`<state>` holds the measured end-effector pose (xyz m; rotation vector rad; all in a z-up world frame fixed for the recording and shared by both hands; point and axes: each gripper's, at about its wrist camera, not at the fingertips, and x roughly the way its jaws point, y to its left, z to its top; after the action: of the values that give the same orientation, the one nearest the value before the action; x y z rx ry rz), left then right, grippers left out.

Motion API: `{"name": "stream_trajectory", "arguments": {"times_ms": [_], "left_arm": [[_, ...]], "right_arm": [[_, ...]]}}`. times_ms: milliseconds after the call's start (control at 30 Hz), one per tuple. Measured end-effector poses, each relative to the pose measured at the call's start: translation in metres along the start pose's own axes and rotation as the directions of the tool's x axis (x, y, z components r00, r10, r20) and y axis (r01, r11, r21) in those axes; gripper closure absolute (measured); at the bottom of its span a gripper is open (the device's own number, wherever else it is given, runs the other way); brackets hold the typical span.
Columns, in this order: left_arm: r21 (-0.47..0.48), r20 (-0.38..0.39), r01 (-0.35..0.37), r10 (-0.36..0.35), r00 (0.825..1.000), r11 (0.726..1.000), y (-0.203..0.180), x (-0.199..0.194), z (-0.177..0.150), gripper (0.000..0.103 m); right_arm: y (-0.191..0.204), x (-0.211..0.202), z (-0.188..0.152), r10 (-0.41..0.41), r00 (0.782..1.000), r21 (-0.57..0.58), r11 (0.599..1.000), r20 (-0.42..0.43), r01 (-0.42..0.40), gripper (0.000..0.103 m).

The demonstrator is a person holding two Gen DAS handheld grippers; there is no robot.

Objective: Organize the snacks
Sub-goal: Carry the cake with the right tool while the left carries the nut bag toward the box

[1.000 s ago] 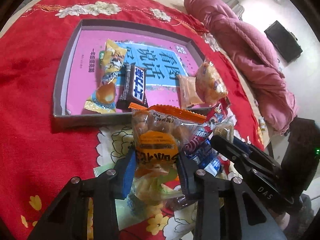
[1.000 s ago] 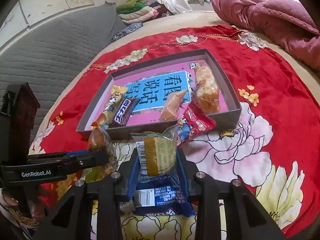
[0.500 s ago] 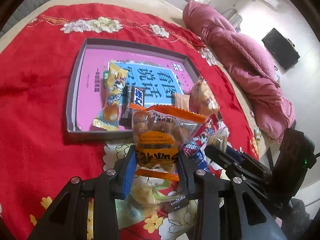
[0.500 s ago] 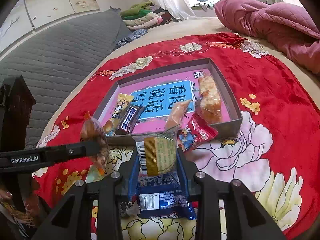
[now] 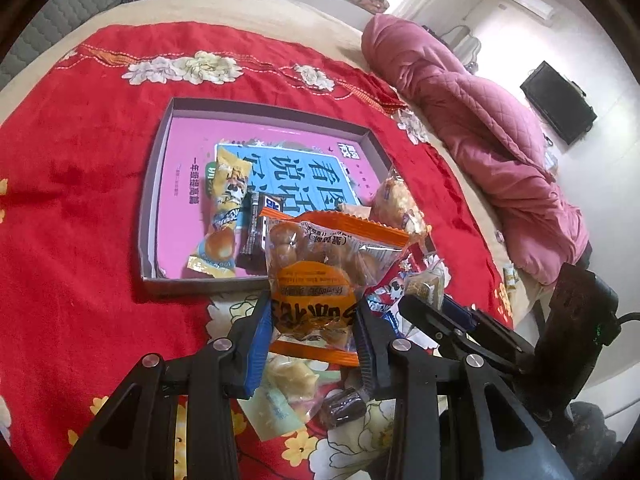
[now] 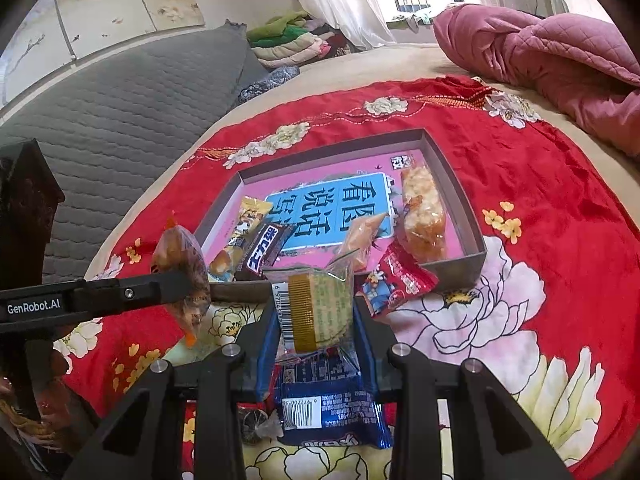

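My left gripper (image 5: 312, 316) is shut on an orange snack packet (image 5: 320, 276) and holds it above the red cloth, just short of the grey box (image 5: 146, 216). The packet and the left gripper (image 6: 188, 288) also show in the right wrist view. My right gripper (image 6: 316, 320) is shut on a clear-wrapped green-and-gold cake (image 6: 320, 308), held above a blue packet (image 6: 332, 408). The box (image 6: 460, 200) has a pink bottom and holds a yellow packet (image 5: 226, 200), a dark chocolate bar (image 5: 256, 232) and a clear bag of puffed snacks (image 6: 424, 212).
Loose snacks lie on the red flowered cloth (image 5: 72, 208) under the grippers: a red packet (image 6: 400, 280), a pale candy bag (image 5: 292, 376) and a dark wrapped sweet (image 5: 340, 408). A pink quilt (image 6: 552, 60) lies at the far right. A grey mattress (image 6: 120, 92) is at the left.
Both grippers have lifted higher with their snacks still held. The box now sits lower and farther away in both views.
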<state>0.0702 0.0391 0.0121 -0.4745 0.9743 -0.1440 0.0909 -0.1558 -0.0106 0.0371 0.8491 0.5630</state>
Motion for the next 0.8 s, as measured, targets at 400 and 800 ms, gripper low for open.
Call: {"name": "stream_trajectory", "arguments": {"times_ms": [400,800], "left_arm": [[-0.013,0.015,0.012,-0.011,1.000,1.000,-0.004,0.000,0.008,0.064],[-0.014,0.033,-0.003,0.003,0.999,1.000,-0.006,0.002,0.018,0.064]], "right_arm": [[-0.001,0.002,0.005,0.008,1.000,-0.006,1.000,0.027,-0.008,0.068],[-0.008,0.004,0.013,0.003,0.999,0.006,1.000,0.054,-0.003,0.068]]}}
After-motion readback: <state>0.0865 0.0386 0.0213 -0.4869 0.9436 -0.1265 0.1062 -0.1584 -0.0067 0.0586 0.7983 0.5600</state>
